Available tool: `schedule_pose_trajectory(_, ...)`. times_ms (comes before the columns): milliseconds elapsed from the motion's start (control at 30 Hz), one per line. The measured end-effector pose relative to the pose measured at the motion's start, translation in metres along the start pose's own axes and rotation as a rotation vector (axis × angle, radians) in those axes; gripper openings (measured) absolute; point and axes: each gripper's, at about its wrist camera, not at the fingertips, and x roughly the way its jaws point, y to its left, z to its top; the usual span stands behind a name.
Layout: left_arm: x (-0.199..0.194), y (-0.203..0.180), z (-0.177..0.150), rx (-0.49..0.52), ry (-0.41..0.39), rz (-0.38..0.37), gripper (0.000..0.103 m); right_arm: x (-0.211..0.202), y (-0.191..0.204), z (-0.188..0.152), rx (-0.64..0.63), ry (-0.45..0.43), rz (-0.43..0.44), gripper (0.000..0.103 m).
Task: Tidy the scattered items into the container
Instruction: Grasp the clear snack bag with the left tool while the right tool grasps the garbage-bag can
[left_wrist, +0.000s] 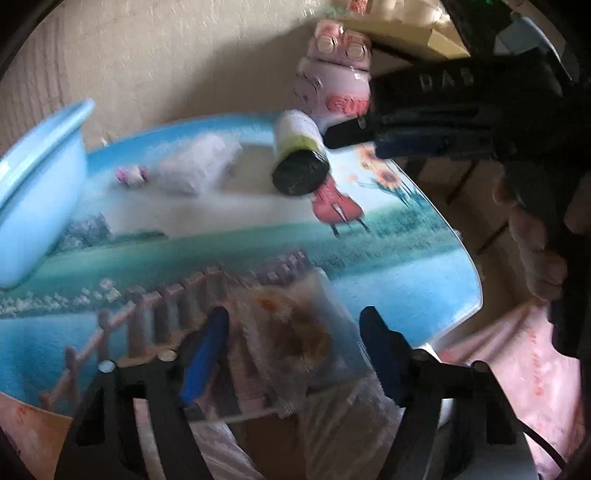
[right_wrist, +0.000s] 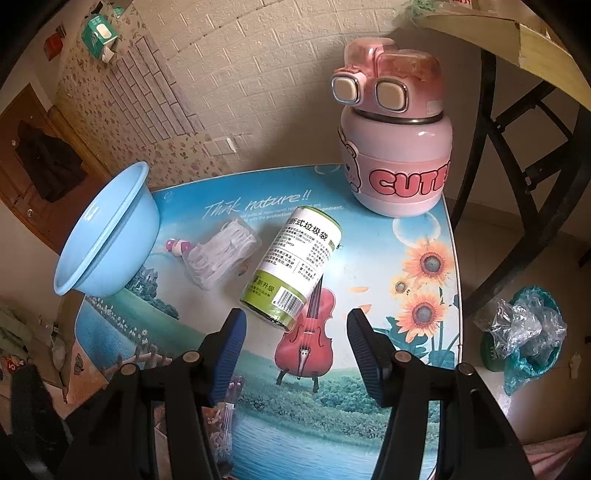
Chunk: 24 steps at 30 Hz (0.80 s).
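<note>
A light blue basin (right_wrist: 107, 229) stands at the table's left edge; it also shows in the left wrist view (left_wrist: 33, 195). A white and green roll of bin bags (right_wrist: 295, 264) lies on its side mid-table, just ahead of my open, empty right gripper (right_wrist: 295, 350). In the blurred left wrist view the roll (left_wrist: 299, 155) lies near the right gripper's fingertips (left_wrist: 343, 134). My left gripper (left_wrist: 291, 350) is open around a clear packet (left_wrist: 295, 332) at the near table edge. A clear bag of white items (right_wrist: 221, 254) and a small pink piece (right_wrist: 177, 246) lie beside the basin.
A pink "CUTE" bottle (right_wrist: 395, 147) stands at the table's far right corner. The table (right_wrist: 369, 406) has a printed picture top. A crumpled plastic bag (right_wrist: 524, 328) lies on the floor to the right. A dark chair frame (right_wrist: 517, 155) stands behind the table.
</note>
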Motion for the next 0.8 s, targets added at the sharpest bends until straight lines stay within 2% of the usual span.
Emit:
schedule_pose_trajectory(67, -0.001, 0.002, 0.001, -0.009, -0.004, -0.004, 0.054, 0.001, 0.000, -0.001, 0.000, 0.002, 0.002, 0.058)
schedule_pose_trajectory(233, -0.004, 0.008, -0.001, -0.016, -0.016, -0.016, 0.047, 0.004, -0.003, -0.001, 0.007, 0.008, -0.004, 0.058)
schedule_pose_trajectory(333, -0.006, 0.013, -0.001, -0.021, -0.019, -0.026, 0.038, 0.005, -0.003, -0.001, 0.006, 0.008, -0.002, 0.058)
schedule_pose_trajectory(500, -0.007, 0.026, 0.003, -0.038, -0.028, -0.003, 0.033, 0.007, -0.001, -0.001, -0.001, 0.015, -0.001, 0.058)
schedule_pose_trajectory(600, -0.006, 0.035, 0.005, -0.051, -0.037, 0.007, 0.025, 0.009, 0.003, 0.001, -0.006, 0.017, -0.001, 0.058)
schedule_pose_trajectory(800, -0.011, 0.053, 0.009, -0.069, -0.064, 0.029, 0.022, 0.015, 0.011, 0.003, -0.020, 0.026, -0.001, 0.058)
